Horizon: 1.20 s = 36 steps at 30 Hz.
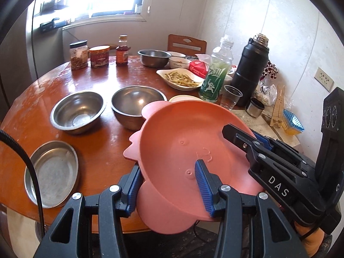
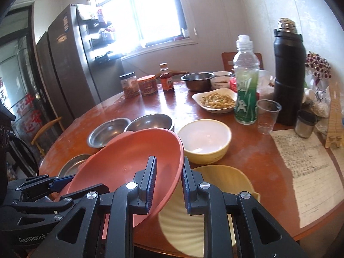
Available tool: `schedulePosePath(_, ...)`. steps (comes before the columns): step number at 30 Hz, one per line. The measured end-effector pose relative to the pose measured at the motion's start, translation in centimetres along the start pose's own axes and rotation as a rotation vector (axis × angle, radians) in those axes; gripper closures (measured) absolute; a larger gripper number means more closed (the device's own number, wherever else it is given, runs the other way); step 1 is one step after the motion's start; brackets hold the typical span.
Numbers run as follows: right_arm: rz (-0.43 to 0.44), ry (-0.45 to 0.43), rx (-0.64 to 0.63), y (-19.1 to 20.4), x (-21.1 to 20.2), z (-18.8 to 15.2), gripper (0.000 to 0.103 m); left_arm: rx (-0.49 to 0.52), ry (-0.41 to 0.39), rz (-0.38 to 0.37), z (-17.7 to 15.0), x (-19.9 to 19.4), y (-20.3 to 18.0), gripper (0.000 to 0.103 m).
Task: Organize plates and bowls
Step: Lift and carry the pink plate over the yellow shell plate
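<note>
While you look across the round reddish-brown wooden surface [image 1: 103, 81] from left to right, the flat oval steel dish [image 1: 51, 174] lies nearest its left edge. Behind it sit two round steel bowls side by side, the shallower one [image 1: 78, 111] to the left and the deeper one [image 1: 137, 105] to the right, their rims close together.

Next comes the salmon-pink plastic plate with scalloped ears [image 1: 185, 146], which you hold tilted above the near edge of the surface with both tools. Your left gripper [image 1: 167, 185] pinches its near rim, one blue ribbed pad inside the plate and one beneath it. Your right gripper [image 2: 168, 182] clamps the opposite rim, its fingers [image 2: 150, 180] pressed onto the thin wall.

Just right of the plate, in the right wrist view, a pale yellow ridged plate [image 2: 225, 185] lies on the surface under your right fingers, and a round bowl, yellow outside and white inside [image 2: 204, 139], stands just beyond it.

Farther right stand a green-labelled plastic bottle [image 2: 246, 90], a clear plastic cup [image 2: 267, 116] and a tall black flask [image 2: 289, 75], with a handwritten sheet of paper [image 2: 305, 163] lying at the right edge.
</note>
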State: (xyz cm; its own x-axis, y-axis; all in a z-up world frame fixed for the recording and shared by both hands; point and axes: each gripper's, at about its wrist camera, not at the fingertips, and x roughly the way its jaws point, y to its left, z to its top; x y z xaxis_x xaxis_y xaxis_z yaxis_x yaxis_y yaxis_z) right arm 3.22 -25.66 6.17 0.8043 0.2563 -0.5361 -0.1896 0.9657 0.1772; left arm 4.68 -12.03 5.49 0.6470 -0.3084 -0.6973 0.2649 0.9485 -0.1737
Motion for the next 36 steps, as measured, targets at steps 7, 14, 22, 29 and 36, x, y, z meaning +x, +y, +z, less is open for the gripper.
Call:
schedulePosePath(7, -0.057, 0.002, 0.044, -3.1, -0.8, -0.5, 0.080, 0.056, 0.023, -0.029, 0.1, 1.6, -2.7, 0.054)
schedulePosePath(14, -0.109, 0.017, 0.078, -5.7, -0.9, -1.9, 0.080, 0.107, 0.047, -0.047, -0.1, 3.3, -4.6, 0.054)
schedulePosePath(22, -0.138, 0.053, 0.120, -7.5, -0.3, -4.0, 0.080, 0.133, 0.088, -0.063, -0.6, 5.6, -5.7, 0.054)
schedulePosePath(29, -0.151, 0.066, 0.139, -8.2, 0.2, -4.8, 0.080, 0.141, 0.117, -0.053, -1.2, 7.1, -6.0, 0.054)
schedulePosePath(36, -0.163, 0.072, 0.131, -8.3, 1.0, -5.3, 0.080, 0.138, 0.139, -0.043, -1.7, 8.2, -6.0, 0.054)
